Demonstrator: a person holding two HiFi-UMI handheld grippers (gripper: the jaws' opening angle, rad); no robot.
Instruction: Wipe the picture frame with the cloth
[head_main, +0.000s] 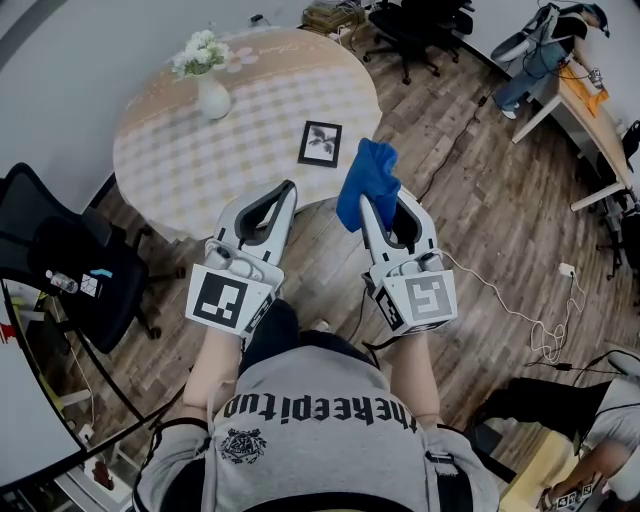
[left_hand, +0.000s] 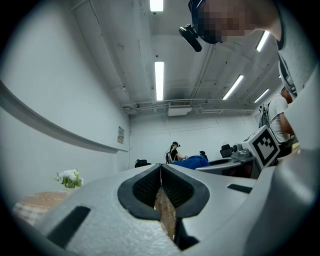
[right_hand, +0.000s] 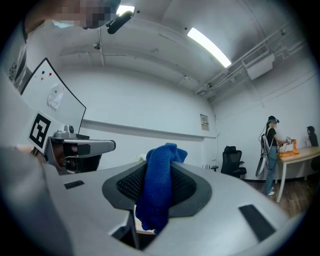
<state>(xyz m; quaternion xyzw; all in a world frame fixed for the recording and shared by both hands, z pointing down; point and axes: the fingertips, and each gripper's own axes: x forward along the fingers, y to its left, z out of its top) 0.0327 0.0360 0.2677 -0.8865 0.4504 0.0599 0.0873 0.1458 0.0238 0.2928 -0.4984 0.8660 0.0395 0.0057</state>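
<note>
Table (head_main: 180, 150) with picture frame (head_main: 320, 143) beyond cloth (head_main: 367, 178) in right tongs (head_main: 380, 198)

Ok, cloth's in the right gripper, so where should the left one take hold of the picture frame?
Probably its left long edge, from the left. The picture frame lies flat on the table near the close rim, so only the thin border can be pinched, and that side leaves the face free for the cloth. The left gripper is shut; open it first.

A round checked table (head_main: 170, 150) and black office chairs (head_main: 412, 28) stand on wood floor (head_main: 480, 230) under strip lights (left_hand: 159, 80).
</note>
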